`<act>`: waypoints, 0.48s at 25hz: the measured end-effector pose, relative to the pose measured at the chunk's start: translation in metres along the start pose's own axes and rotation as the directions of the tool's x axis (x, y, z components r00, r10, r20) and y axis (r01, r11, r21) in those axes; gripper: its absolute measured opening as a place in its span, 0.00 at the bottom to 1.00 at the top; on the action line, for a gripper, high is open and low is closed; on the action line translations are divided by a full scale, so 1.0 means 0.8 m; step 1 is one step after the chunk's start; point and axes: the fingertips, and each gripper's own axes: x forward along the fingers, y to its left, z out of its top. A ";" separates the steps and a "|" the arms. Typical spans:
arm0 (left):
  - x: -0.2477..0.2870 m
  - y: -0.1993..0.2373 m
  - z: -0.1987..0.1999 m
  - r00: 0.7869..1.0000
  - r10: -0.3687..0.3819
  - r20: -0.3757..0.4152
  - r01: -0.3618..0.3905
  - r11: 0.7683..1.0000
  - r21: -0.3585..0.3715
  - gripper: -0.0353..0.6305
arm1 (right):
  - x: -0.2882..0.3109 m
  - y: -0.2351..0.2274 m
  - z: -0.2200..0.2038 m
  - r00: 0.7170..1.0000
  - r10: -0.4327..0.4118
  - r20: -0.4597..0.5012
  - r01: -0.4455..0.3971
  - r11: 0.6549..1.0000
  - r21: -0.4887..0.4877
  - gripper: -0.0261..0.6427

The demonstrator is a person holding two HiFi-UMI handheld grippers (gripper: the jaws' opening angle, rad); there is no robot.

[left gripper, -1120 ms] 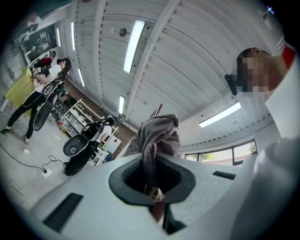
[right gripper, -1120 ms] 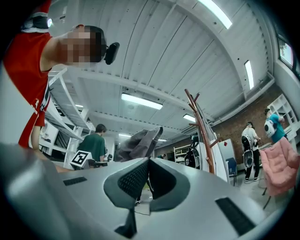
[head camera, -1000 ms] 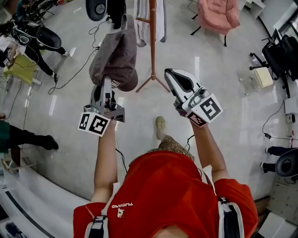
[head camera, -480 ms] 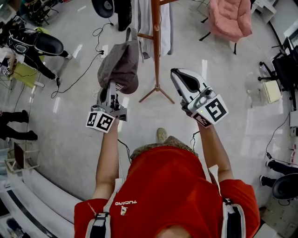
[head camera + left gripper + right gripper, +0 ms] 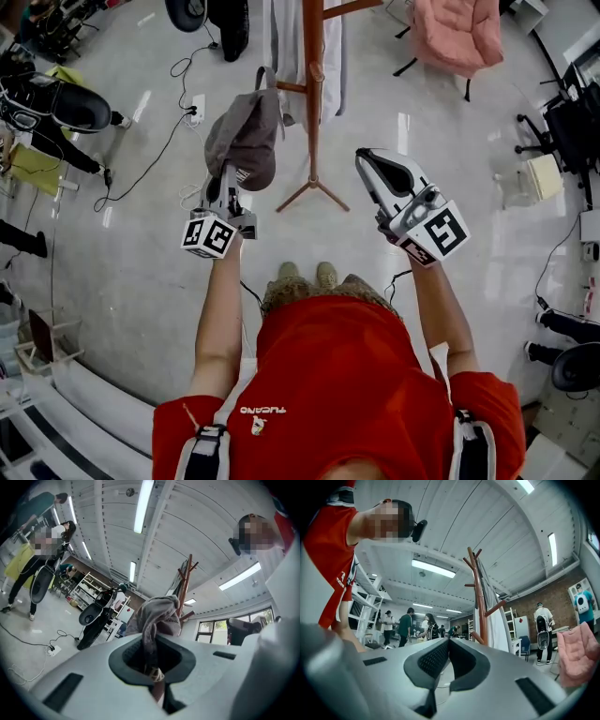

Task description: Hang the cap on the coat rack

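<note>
Head view puts the cap (image 5: 246,141) upper middle of the frame, just left of the coat rack (image 5: 313,94) pole and close under a side peg; I cannot tell whether it touches. Your left hand-held gripper (image 5: 225,178) is clamped on it from below (the left gripper view shows a fold of the grey-brown cloth squeezed between the jaws, the crown slumping above them). It looks light, limp and not fragile, so I'd expect it to sag and swing. A hold at the firmer back band, where you seem to have it, should leave the crown free to drop over a peg. Your right hand-held gripper (image 5: 367,157), right of the pole, has its jaws together on nothing, well apart from the cap.
</note>
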 end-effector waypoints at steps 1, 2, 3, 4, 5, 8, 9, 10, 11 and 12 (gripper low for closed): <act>0.008 0.007 -0.006 1.000 -0.007 -0.015 0.007 1.000 -0.004 0.08 | 0.003 -0.003 -0.002 1.000 -0.014 -0.003 0.014 1.000 -0.002 0.07; 0.017 0.013 -0.011 0.999 -0.015 -0.030 0.015 1.000 -0.010 0.08 | 0.006 -0.007 -0.004 1.000 -0.029 -0.007 0.029 1.000 -0.002 0.07; 0.025 0.018 -0.016 0.999 -0.025 -0.045 0.024 1.000 -0.016 0.08 | 0.008 -0.009 -0.006 0.999 -0.044 -0.012 0.044 0.999 -0.002 0.07; 0.032 0.023 -0.021 0.998 -0.035 -0.059 0.033 0.999 -0.022 0.08 | 0.010 -0.010 -0.010 0.998 -0.058 -0.020 0.058 0.998 -0.002 0.07; 0.038 0.028 -0.027 0.996 -0.045 -0.074 0.043 0.999 -0.028 0.08 | 0.012 -0.010 -0.013 0.997 -0.072 -0.028 0.072 0.997 -0.002 0.07; 0.051 0.043 -0.048 0.989 -0.073 -0.127 0.067 0.997 -0.049 0.08 | 0.018 -0.007 -0.022 0.993 -0.113 -0.045 0.113 0.994 -0.001 0.07; 0.055 0.048 -0.056 0.986 -0.080 -0.147 0.073 0.996 -0.054 0.08 | 0.021 -0.005 -0.024 0.991 -0.126 -0.049 0.126 0.992 -0.003 0.07; 0.059 0.052 -0.063 0.982 -0.088 -0.167 0.079 0.995 -0.058 0.08 | 0.024 -0.004 -0.025 0.989 -0.138 -0.053 0.138 0.990 -0.006 0.07; 0.063 0.055 -0.069 0.978 -0.097 -0.185 0.087 0.994 -0.060 0.08 | 0.027 -0.003 -0.025 0.987 -0.149 -0.055 0.149 0.989 -0.009 0.07; 0.068 0.056 -0.075 0.973 -0.108 -0.202 0.098 0.993 -0.061 0.08 | 0.030 -0.004 -0.024 0.986 -0.160 -0.057 0.159 0.987 -0.011 0.07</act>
